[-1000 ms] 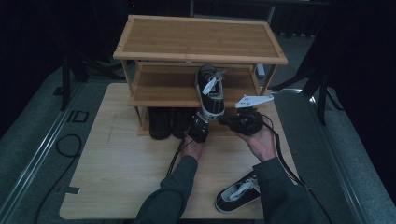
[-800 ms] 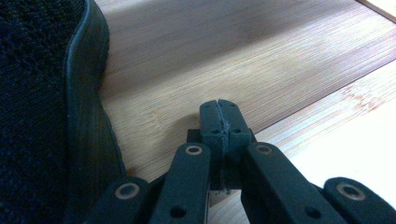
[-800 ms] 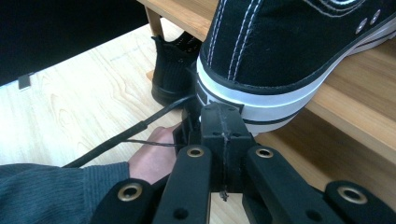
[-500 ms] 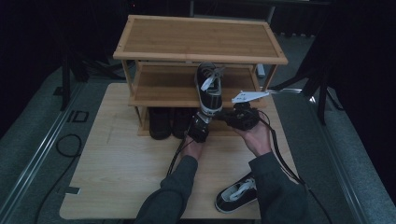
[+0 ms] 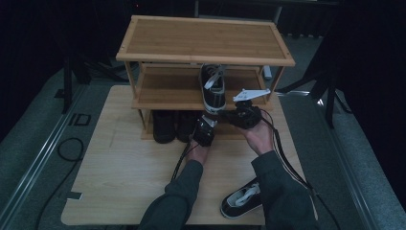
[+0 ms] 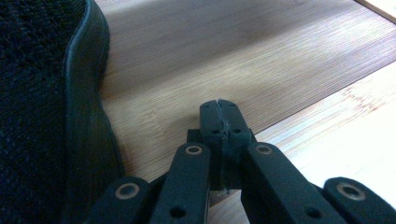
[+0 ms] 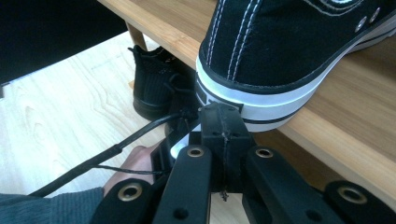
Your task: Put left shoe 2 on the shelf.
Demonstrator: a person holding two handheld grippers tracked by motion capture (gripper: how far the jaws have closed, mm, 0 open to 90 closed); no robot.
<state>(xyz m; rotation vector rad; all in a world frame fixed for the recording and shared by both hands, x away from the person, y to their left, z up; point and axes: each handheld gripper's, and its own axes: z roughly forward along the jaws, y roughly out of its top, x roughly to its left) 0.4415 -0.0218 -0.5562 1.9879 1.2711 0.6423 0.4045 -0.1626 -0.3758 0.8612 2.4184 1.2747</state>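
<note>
On the middle shelf of the bamboo shoe rack (image 5: 167,91) sits a black canvas sneaker (image 5: 213,86) with a white rubber sole, white stitching and white laces. Its long axis runs front to back, heel hanging right at the shelf's front edge toward the person, toe pointing into the rack. Right gripper (image 7: 220,122) has its jaws pressed fully together with nothing between them, tips right up against the white heel rubber, hand reaching in from below with the grey plate on top. Left gripper (image 6: 219,116) is also closed up tight and empty, held low by the bottom shelf just beside a dark knit shoe (image 6: 42,107). Second matching sneaker (image 5: 242,201) lies on the table (image 5: 115,182) near the person's right sleeve.
</note>
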